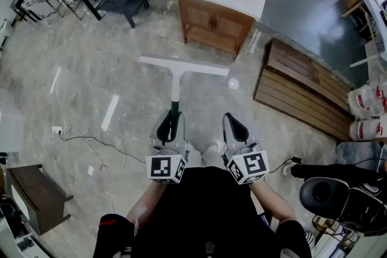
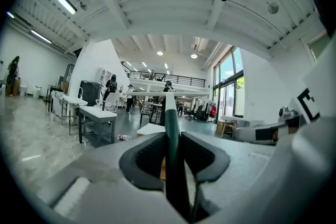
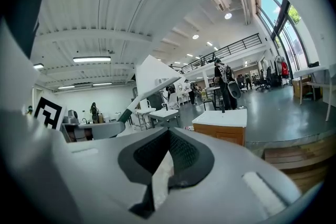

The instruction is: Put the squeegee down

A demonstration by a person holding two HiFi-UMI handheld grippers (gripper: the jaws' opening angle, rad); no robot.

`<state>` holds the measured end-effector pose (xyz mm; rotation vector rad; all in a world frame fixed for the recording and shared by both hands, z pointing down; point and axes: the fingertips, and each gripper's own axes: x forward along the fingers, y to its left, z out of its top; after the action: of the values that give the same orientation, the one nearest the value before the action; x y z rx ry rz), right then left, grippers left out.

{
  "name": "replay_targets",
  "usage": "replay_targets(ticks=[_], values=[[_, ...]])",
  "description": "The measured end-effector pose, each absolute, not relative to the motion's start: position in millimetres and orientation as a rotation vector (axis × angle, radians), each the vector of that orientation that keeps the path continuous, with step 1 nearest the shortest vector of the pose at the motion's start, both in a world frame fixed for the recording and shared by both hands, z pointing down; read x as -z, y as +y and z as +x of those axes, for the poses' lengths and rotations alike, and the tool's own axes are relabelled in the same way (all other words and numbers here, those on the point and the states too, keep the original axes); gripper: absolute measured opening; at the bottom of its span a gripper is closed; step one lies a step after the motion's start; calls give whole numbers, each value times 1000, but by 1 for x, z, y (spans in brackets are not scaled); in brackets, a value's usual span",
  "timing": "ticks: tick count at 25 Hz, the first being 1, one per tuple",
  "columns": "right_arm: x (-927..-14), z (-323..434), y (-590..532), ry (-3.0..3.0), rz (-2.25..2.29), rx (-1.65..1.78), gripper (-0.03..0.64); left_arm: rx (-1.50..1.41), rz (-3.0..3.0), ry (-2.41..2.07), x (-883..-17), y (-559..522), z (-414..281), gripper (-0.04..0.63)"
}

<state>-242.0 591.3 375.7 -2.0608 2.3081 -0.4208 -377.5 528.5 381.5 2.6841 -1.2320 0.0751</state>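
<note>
A wooden sink cabinet and slatted platform stand on a glossy marble floor.

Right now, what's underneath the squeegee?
Only shiny marble floor shows below the squeegee, held in the left gripper. The strip of floor straight beneath its blade and handle is covered.

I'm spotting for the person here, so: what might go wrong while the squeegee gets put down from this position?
The left gripper clamps the squeegee only at the dark end of its handle, so the long shaft and wide blade may pivot or slip in the jaws. Swung forward, the blade might knock the wooden cabinet. A loose cable lies on the floor at left: a possible snag.
</note>
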Motion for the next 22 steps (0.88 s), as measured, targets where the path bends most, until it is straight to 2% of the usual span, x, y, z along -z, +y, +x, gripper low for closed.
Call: replay_targets(ticks=[13,22], values=[[-367,-302,564,2323,-2060,344,2,-16,2696,-1251,-376,501,-436,104],[-366,-305,537,2330,-2071,313,2,-10,2692,-1273,-377,483,-445,104]])
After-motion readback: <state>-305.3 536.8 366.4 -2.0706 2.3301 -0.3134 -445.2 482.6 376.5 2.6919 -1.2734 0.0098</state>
